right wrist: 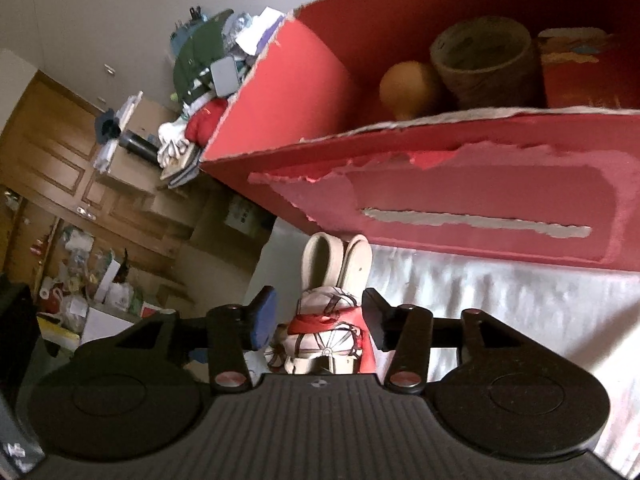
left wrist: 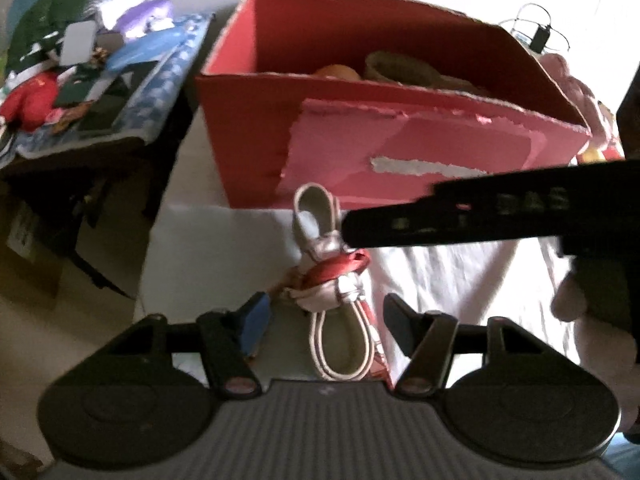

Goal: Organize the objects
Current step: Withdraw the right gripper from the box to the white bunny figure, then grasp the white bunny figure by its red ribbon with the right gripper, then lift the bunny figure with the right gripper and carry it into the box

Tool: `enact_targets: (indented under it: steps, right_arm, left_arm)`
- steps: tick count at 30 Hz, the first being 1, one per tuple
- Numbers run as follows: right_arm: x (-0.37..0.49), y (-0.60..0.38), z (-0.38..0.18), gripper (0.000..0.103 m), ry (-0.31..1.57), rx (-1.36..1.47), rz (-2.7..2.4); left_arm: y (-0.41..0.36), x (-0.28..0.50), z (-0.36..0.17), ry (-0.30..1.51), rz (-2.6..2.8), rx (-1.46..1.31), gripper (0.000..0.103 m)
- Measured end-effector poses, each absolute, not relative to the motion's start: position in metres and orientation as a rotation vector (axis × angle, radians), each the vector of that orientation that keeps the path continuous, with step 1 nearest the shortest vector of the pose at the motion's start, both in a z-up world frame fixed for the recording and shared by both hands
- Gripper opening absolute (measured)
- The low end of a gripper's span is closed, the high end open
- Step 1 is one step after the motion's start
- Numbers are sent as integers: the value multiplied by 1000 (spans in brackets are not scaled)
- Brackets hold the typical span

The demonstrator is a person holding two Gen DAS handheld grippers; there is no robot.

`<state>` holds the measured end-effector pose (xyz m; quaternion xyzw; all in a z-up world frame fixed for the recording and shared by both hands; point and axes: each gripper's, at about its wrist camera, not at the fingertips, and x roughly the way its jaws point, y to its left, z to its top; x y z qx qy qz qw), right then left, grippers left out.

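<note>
A white rabbit doll with long ears and a red scarf (left wrist: 332, 276) lies on the white cloth in front of a red cardboard box (left wrist: 400, 152). My left gripper (left wrist: 326, 320) is open with the doll between its fingers, not clamped. The other gripper's black body (left wrist: 500, 212) reaches in from the right over the doll. In the right wrist view my right gripper (right wrist: 320, 320) is open around the same doll (right wrist: 332, 320), just before the box (right wrist: 460, 208). Inside the box are an orange ball (right wrist: 408, 88), a woven cup (right wrist: 484, 64) and a red packet (right wrist: 580, 68).
A side table piled with clothes and oddments (left wrist: 80, 64) stands at the left, beyond the bed edge. A wooden door (right wrist: 52, 160) and floor clutter (right wrist: 88, 288) are at the left in the right wrist view. A pink soft toy (left wrist: 588, 96) sits right of the box.
</note>
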<state>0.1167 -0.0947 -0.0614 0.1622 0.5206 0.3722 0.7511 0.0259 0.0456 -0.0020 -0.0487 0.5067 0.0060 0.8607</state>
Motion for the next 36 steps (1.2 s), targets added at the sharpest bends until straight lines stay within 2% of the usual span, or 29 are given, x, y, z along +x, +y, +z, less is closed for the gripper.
enact_targets:
  steps: [8, 10, 13, 14, 16, 19, 25, 36]
  right_arm:
    - [122, -76, -75, 58, 1188, 287, 777]
    - [123, -74, -79, 58, 1209, 283, 762]
    - [126, -76, -88, 58, 1256, 317, 741]
    - [127, -78, -90, 57, 1265, 333, 739]
    - [127, -82, -88, 44, 1271, 352, 753]
    - [124, -89, -84, 39, 1274, 357, 754]
    - [118, -107, -77, 36, 1268, 396, 730]
    - [95, -179, -55, 36, 1177, 473, 606]
  left_arm:
    - [51, 43, -21, 1098, -21, -104, 64]
    - [52, 48, -26, 1113, -38, -104, 54]
    - [53, 52, -33, 1132, -64, -99, 51]
    - [53, 53, -35, 1136, -71, -101, 51]
    - [51, 54, -36, 1141, -83, -90, 50]
    - [49, 54, -36, 1144, -101, -73, 47]
    - [43, 56, -29, 1171, -153, -67, 42]
    - [-15, 53, -3, 1129, -323, 20, 42]
